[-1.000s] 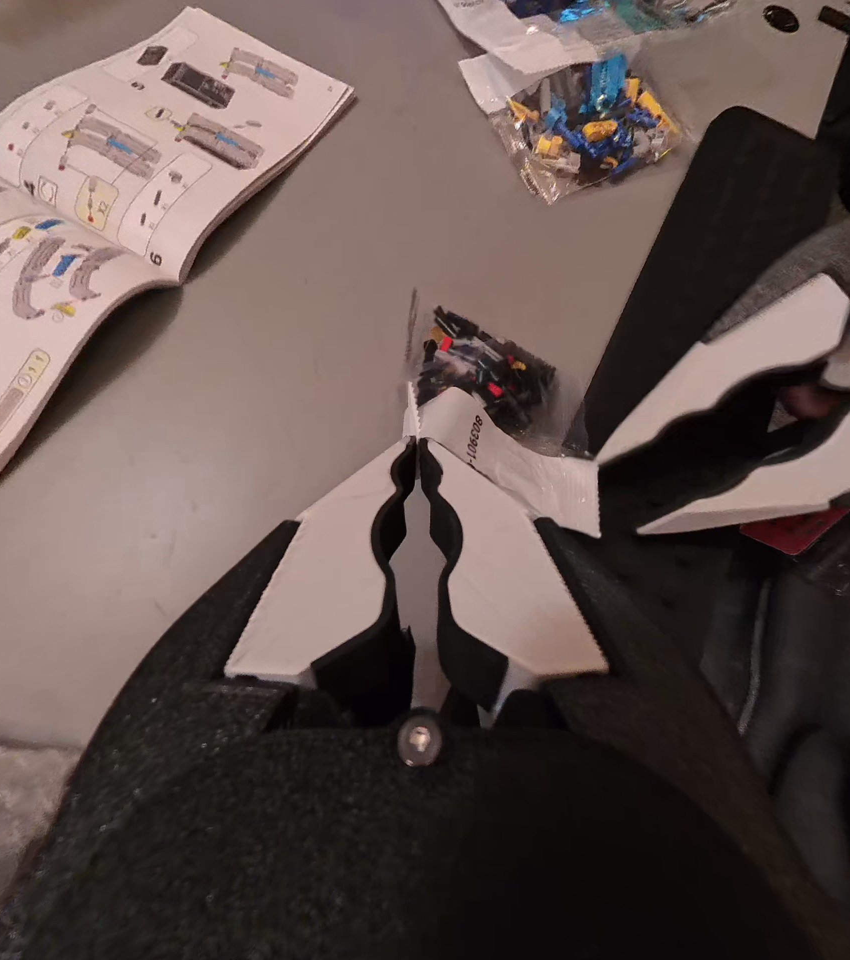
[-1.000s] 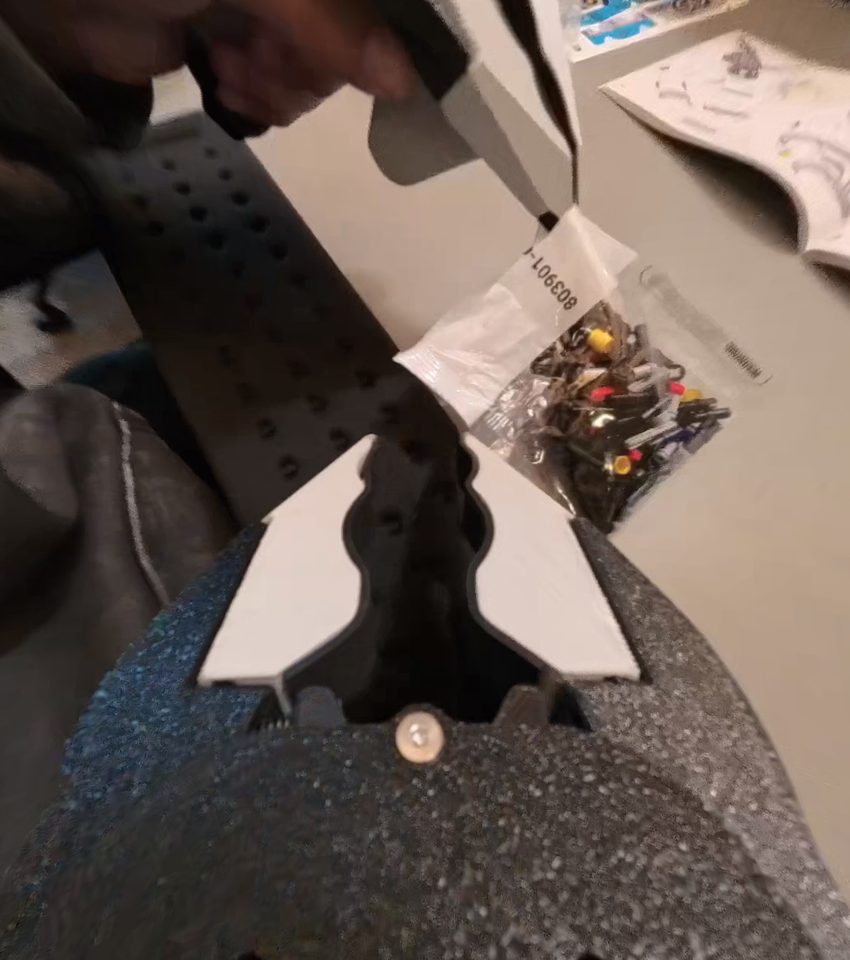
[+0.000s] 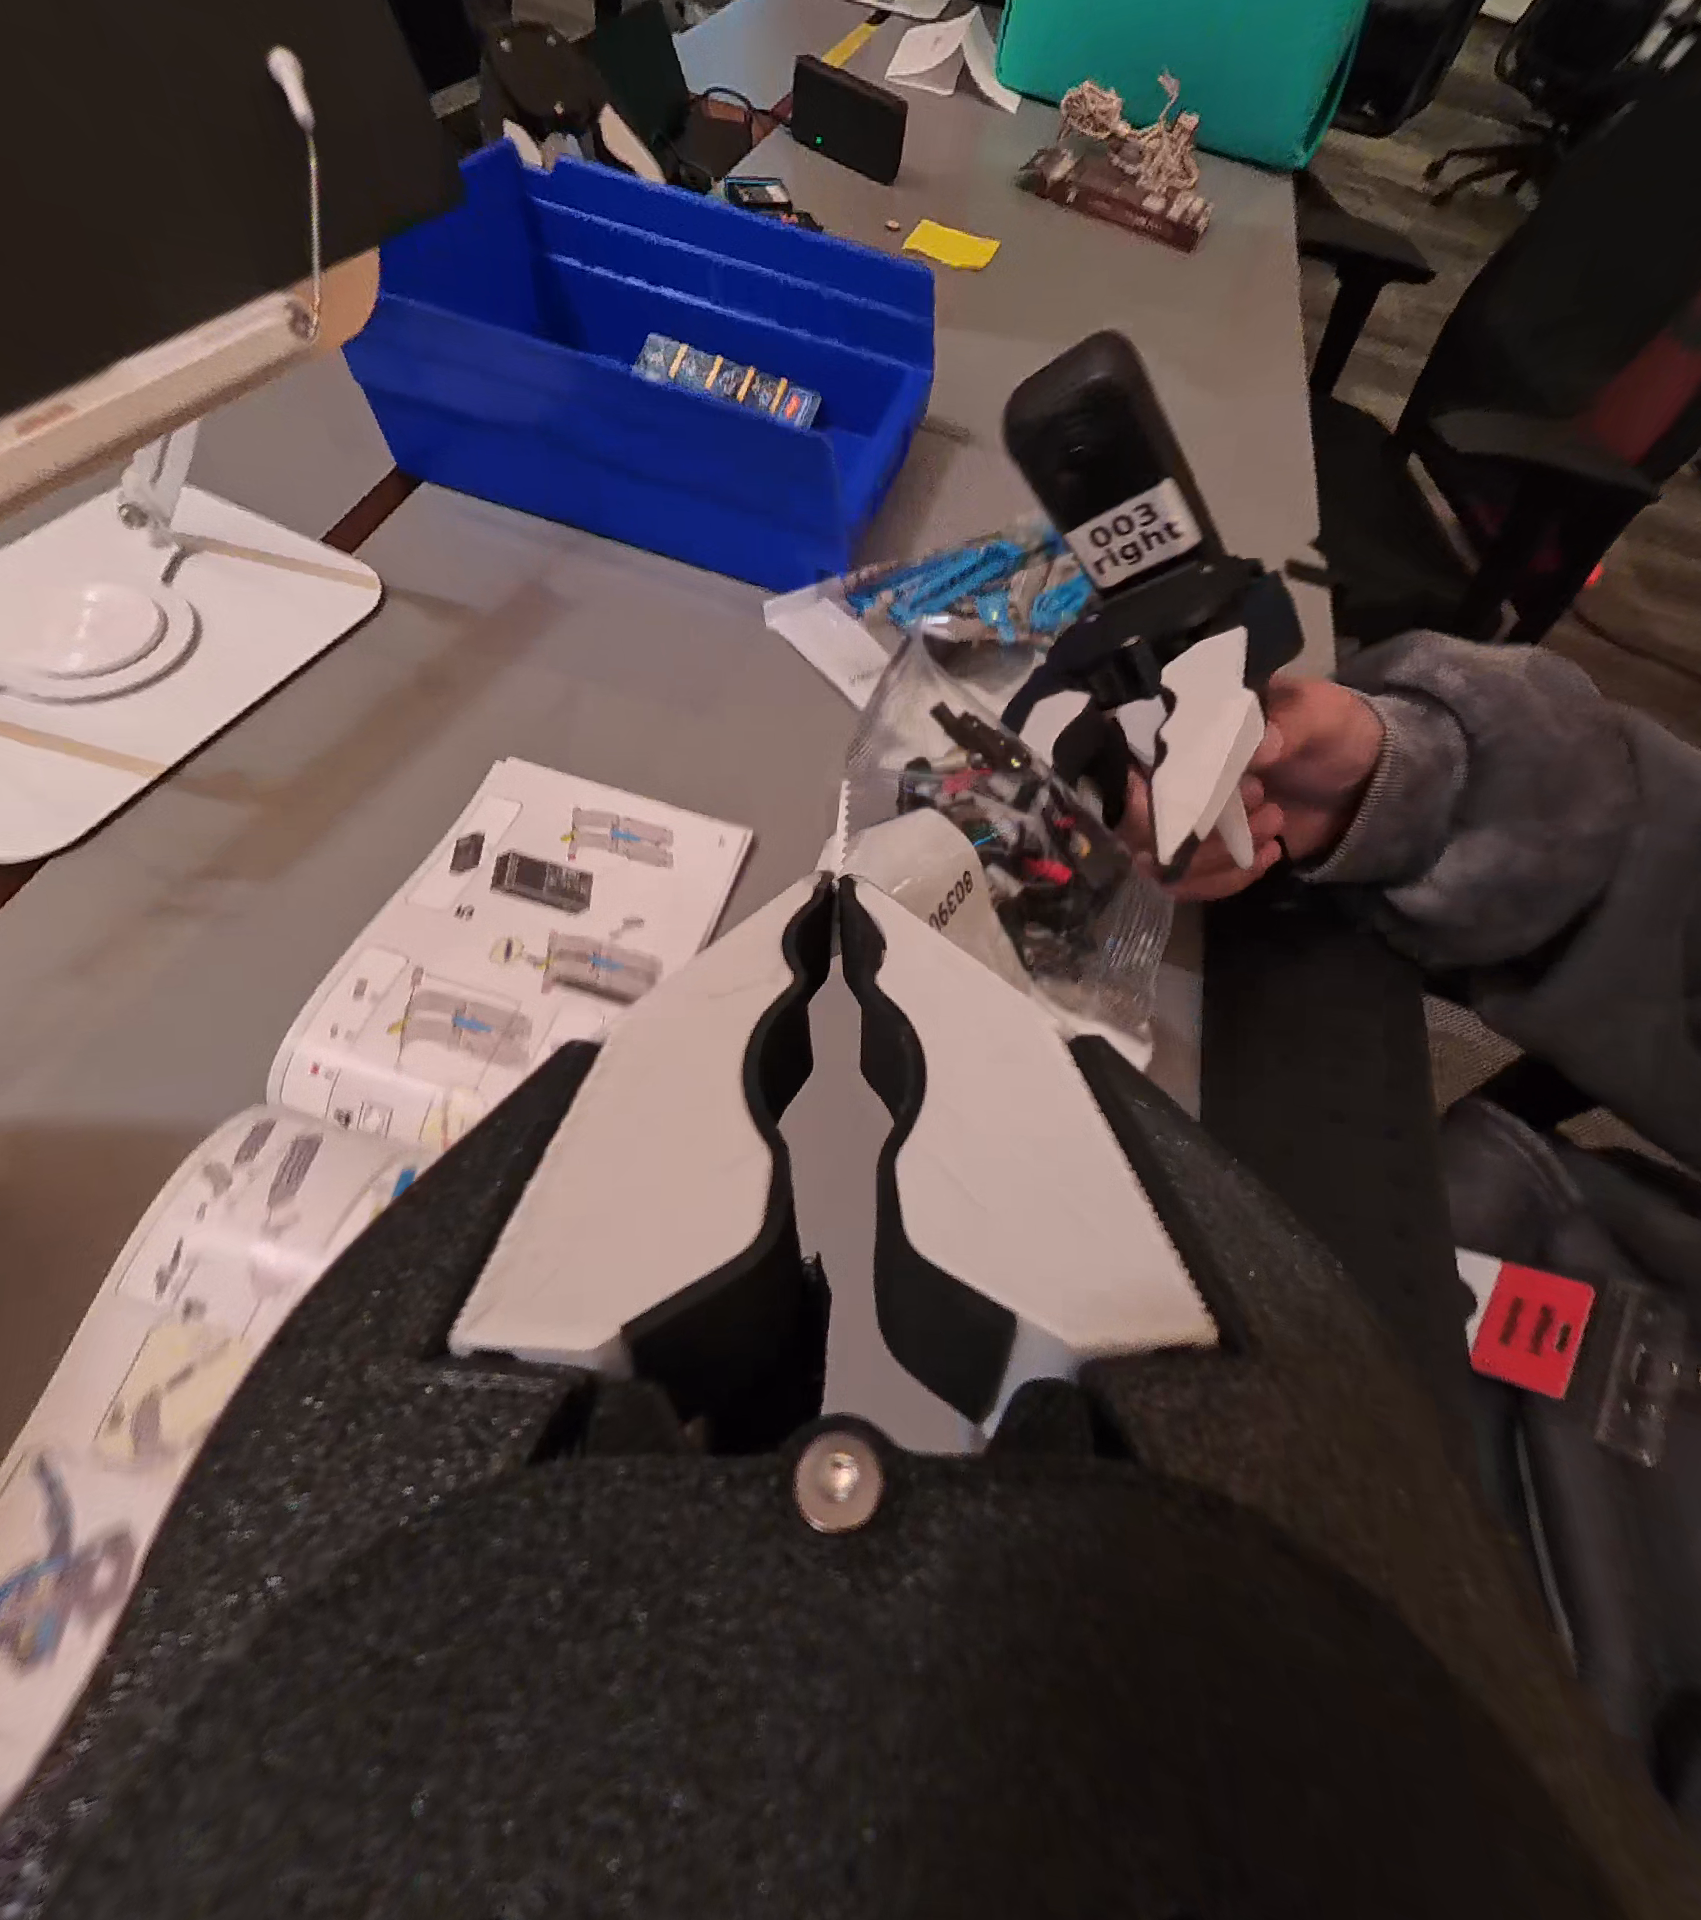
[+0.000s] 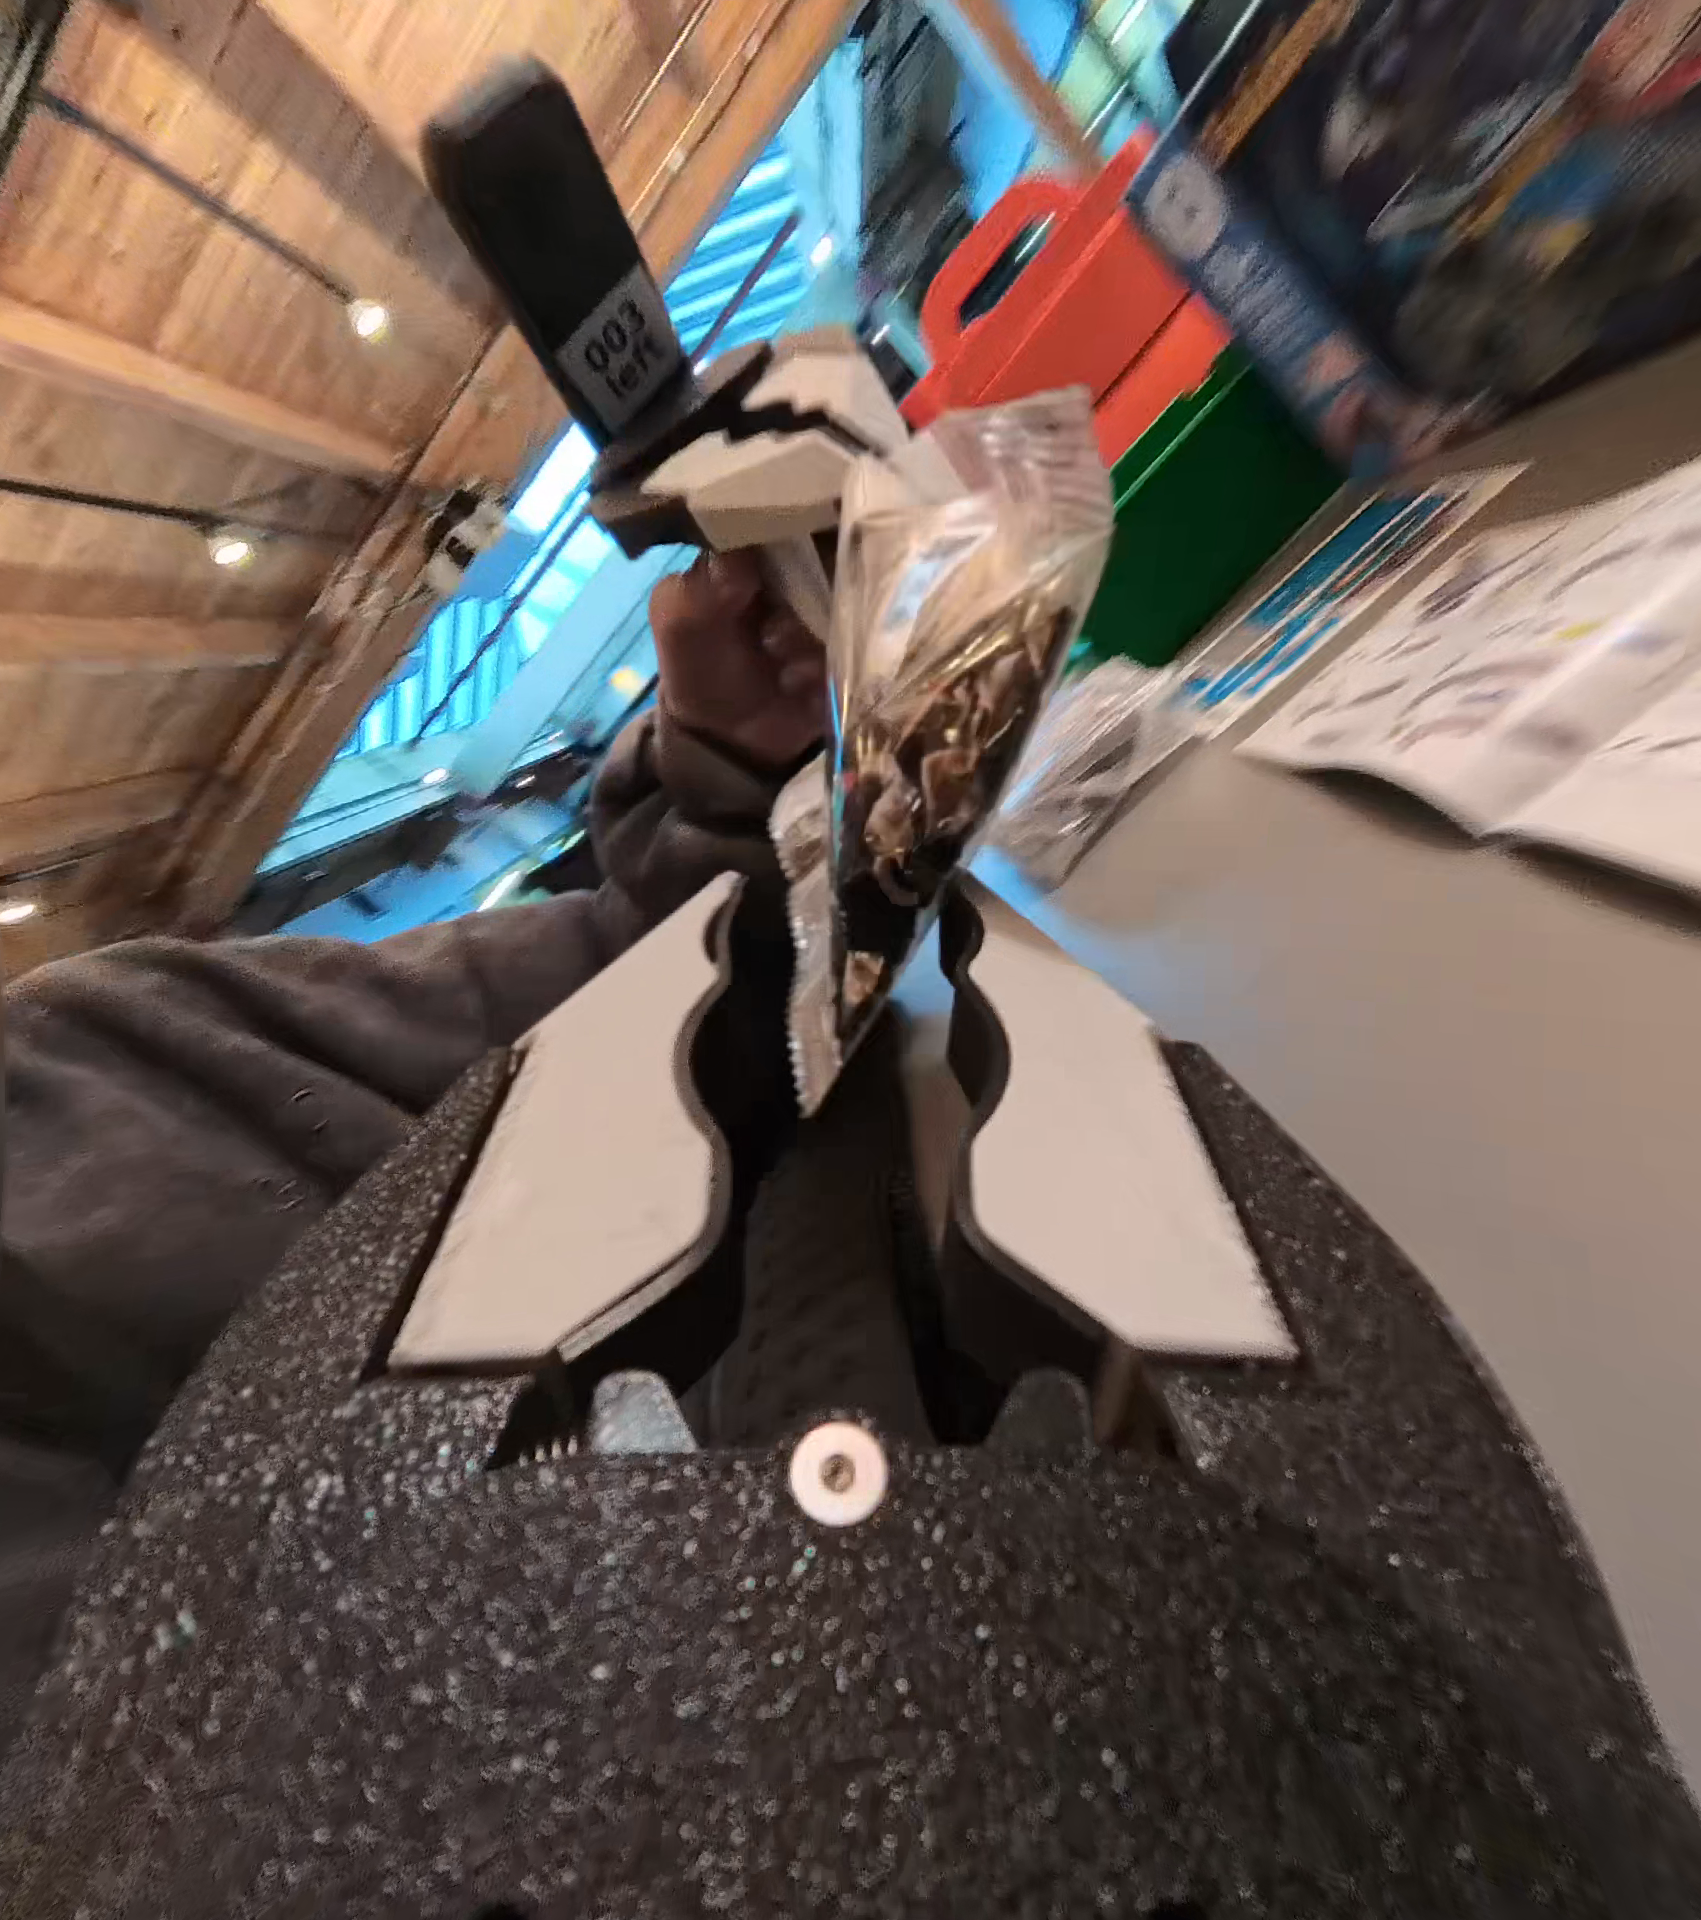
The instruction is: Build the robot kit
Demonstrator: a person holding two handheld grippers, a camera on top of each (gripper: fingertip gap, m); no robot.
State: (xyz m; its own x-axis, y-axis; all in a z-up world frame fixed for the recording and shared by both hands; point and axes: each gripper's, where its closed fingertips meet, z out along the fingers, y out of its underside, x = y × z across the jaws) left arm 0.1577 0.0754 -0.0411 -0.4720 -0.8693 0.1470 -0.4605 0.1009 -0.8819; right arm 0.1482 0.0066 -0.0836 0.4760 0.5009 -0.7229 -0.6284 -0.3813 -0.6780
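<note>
Your left gripper point(image 3: 833, 883) has its fingers pressed together on the white top edge of the clear bag point(image 3: 1007, 831) of small dark parts, lifted above the grey table point(image 3: 617, 665). Your right gripper point(image 4: 841, 914) has its fingers apart around the bag's lower corner. The open booklet point(image 3: 555, 935) lies left of the bag, the blue bin point(image 3: 638, 416) beyond it.

A clear bag point(image 3: 1022, 831) of small dark parts hangs, apparently pinched at its white top corner.
</note>
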